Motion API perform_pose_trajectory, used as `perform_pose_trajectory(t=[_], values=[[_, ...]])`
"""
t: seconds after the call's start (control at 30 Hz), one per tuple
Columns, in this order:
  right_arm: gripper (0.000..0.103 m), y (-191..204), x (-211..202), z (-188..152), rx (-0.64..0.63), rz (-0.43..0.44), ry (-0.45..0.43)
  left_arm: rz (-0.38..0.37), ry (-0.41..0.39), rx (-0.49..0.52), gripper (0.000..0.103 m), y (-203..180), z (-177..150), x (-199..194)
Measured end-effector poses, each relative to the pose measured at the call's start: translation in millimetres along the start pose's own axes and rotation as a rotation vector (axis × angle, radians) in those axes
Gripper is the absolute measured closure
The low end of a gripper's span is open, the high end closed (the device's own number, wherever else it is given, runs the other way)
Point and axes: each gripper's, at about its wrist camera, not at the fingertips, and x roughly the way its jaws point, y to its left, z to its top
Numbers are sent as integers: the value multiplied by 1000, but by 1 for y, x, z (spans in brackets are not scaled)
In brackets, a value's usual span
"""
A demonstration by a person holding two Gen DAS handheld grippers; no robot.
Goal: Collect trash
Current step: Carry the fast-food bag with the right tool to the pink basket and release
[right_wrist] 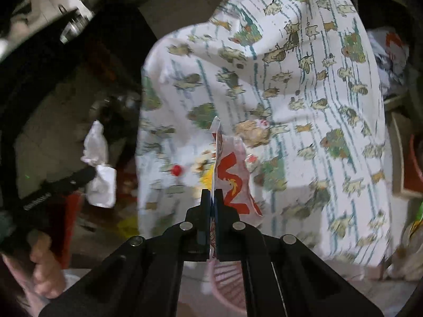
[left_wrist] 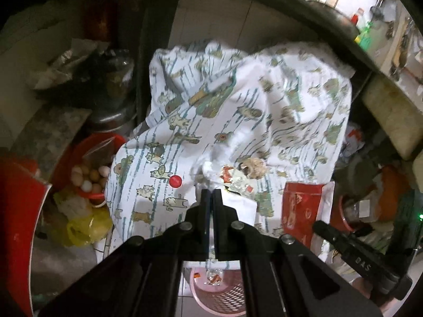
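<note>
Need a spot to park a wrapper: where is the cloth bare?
Bare: the rumpled cloth beyond the crumpled wrappers, and the strip left of the red cap. Crowded: from the cap to the wrappers, and around the egg bowl.

A table under a cat-print cloth held a red cap, crumpled wrappers and a red packet.

Cluttered home kitchen/dining corner. Cartoon-print tablecloth over a table, centre; red bowl of eggs at left w/ steel pot behind; bottles on a counter far right; tiled floor and pink plastic basket near, below.
</note>
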Motion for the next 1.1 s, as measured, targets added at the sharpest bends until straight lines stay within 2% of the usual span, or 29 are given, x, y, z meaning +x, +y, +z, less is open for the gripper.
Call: perform_pose_trajectory(t=[0.07,0.2,0.37,0.53,0.6,0.73,0.83,0.9,1.03,1.1], values=[[100,-1,-17,-12,42,39,-15,3,-16,-14,102,-1,-9,-11],[100,-12,-42,-38,142,86,-22,-43,-2,-81,102,1,-35,-25],[100,-35,-51,-80,293,126,-1,-55,17,-133,101,1,-67,-34],[100,-60,-29,-109,407,50,65,-69,61,-172,102,3,-99,-22],[100,-69,-19,-120,450,58,93,-61,89,-167,101,1,-111,-11],[100,-75,3,-144,440,50,172,-64,149,-136,101,-1,-129,8],[100,-89,24,-162,497,77,263,-85,229,-174,102,6,-143,31],[100,-95,35,-166,509,89,290,-79,273,-177,102,8,-152,47],[100,-111,64,-170,497,-12,317,-101,369,-196,102,7,-170,80],[100,-121,78,-176,507,-34,333,-91,402,-201,102,4,-181,94]])
